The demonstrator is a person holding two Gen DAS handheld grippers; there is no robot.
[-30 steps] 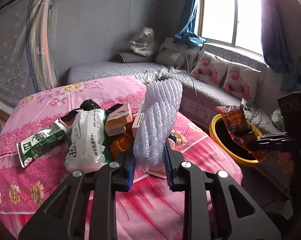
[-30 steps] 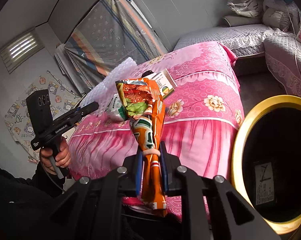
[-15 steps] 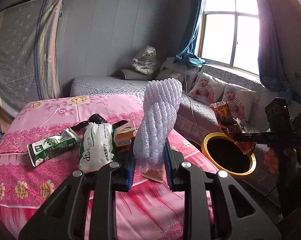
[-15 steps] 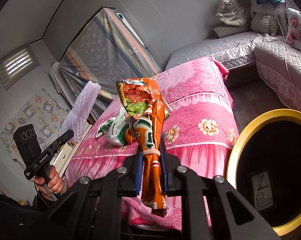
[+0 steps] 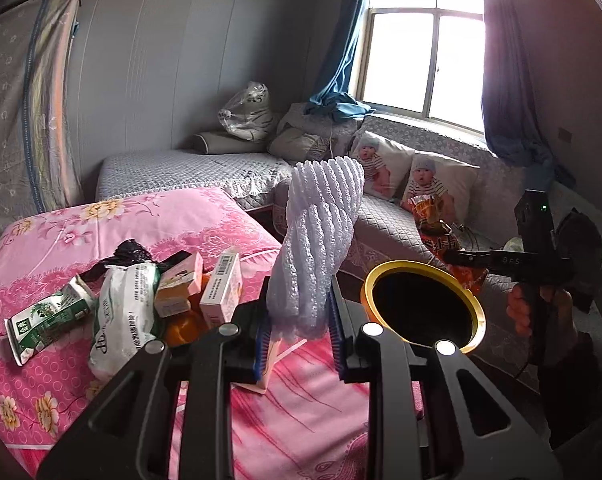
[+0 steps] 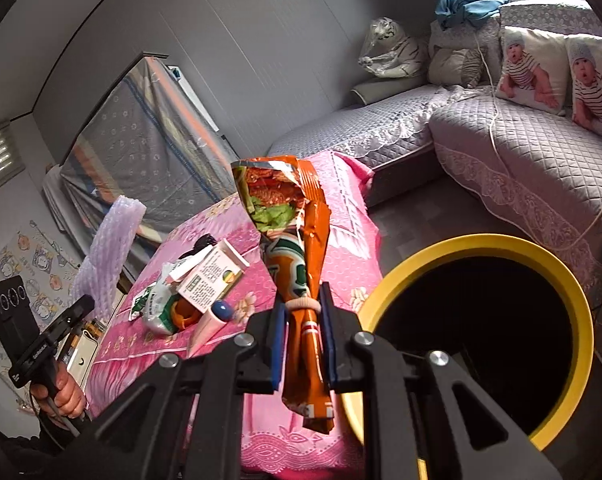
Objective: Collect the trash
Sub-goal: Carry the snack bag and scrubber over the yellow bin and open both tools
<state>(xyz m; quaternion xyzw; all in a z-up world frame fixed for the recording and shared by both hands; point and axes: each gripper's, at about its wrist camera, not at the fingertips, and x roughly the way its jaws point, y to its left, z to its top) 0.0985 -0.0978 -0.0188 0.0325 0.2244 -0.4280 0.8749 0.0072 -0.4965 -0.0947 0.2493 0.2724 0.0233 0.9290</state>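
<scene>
My left gripper [image 5: 299, 326] is shut on a white foam net sleeve [image 5: 319, 240] that stands up between its blue pads, above the pink table [image 5: 113, 220]. My right gripper [image 6: 301, 340] is shut on an orange snack bag [image 6: 297, 264] with a torn-open top, just left of the yellow-rimmed bin [image 6: 577, 320]. In the left wrist view the bin [image 5: 421, 270] stands on the floor right of the table, with the right gripper [image 5: 457, 258] and its snack bag [image 5: 433, 220] beyond it. The foam sleeve [image 6: 109, 248] shows at far left in the right wrist view.
On the pink table lie a green-white carton [image 5: 41, 320], a white plastic pack [image 5: 119, 320], two small boxes [image 5: 221, 288], a black bag [image 5: 131, 252], an orange piece [image 5: 183, 326] and a tube [image 6: 211, 322]. A grey corner sofa [image 6: 521, 140] with cushions stands behind.
Both grippers have risen and swung right, each keeping its load. The yellow bin now sits lower and nearer the middle in the left wrist view, and the snack bag hangs closer to the rim.
</scene>
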